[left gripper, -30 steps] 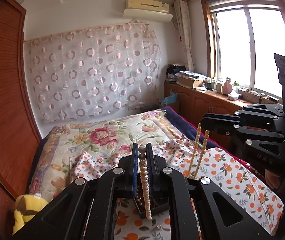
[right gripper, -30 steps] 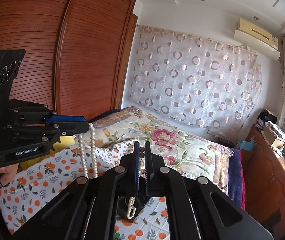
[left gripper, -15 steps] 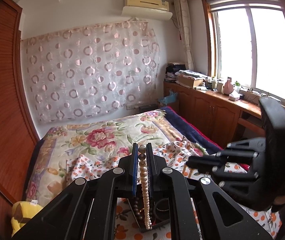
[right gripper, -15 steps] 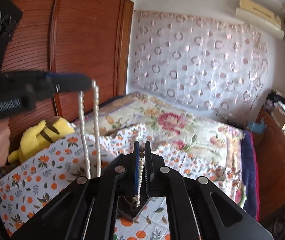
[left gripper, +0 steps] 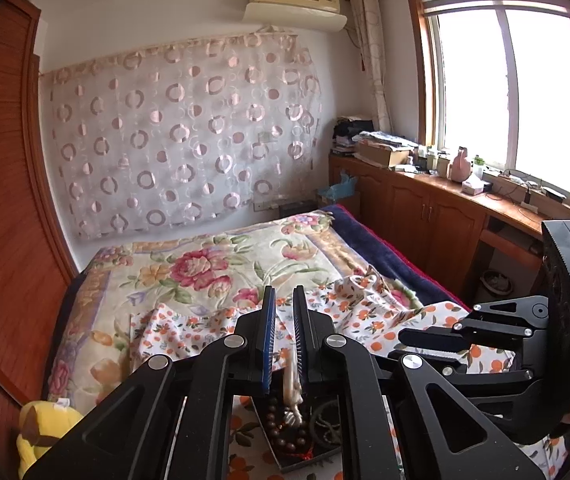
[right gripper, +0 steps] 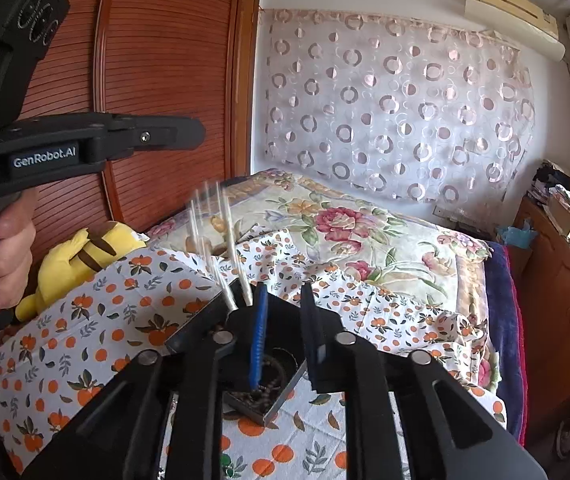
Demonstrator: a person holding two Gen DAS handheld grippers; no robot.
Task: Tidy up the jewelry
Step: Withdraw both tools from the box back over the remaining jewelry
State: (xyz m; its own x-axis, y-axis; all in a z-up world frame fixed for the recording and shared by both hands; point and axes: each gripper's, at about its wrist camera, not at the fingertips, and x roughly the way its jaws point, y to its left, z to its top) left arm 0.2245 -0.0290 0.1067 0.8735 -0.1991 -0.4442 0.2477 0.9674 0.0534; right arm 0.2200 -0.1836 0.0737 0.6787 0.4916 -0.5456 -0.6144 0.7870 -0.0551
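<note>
pearl necklace (left gripper: 292, 376): cream-white strand of small round beads, seen in the left wrist view hanging in the gap between the fingers and ending in a small bunch over the tray. in the right wrist view the same necklace (right gripper: 221, 248) is a motion-blurred pair of pale streaks slanting down from below the left gripper toward the tray's far edge. left gripper (left gripper: 284, 336): fingers parted by a narrow gap, the strand lying against the right finger's inner face; cannot tell whether it is pinched or sliding free. right gripper (right gripper: 283, 320): fingers spread apart, nothing between them, poised over the tray. dark square tray (right gripper: 281, 398) sits on the orange-print cloth (right gripper: 85, 344) spread over the bed (left gripper: 213, 264); it holds a brown wooden bead bracelet (left gripper: 285, 436) in a loose heap and a dark ring-shaped piece (left gripper: 325, 420) beside it, partly hidden by the fingers. yellow plush toy (right gripper: 81, 260) lies at the bed's edge by the wardrobe. change from half a second ago: the right gripper's fingers were pressed on a strand of pearls and are now apart and bare; the left gripper's fingers have also widened, and the pearls that stood up between their tips now sit lower, bunched above the tray.
</note>
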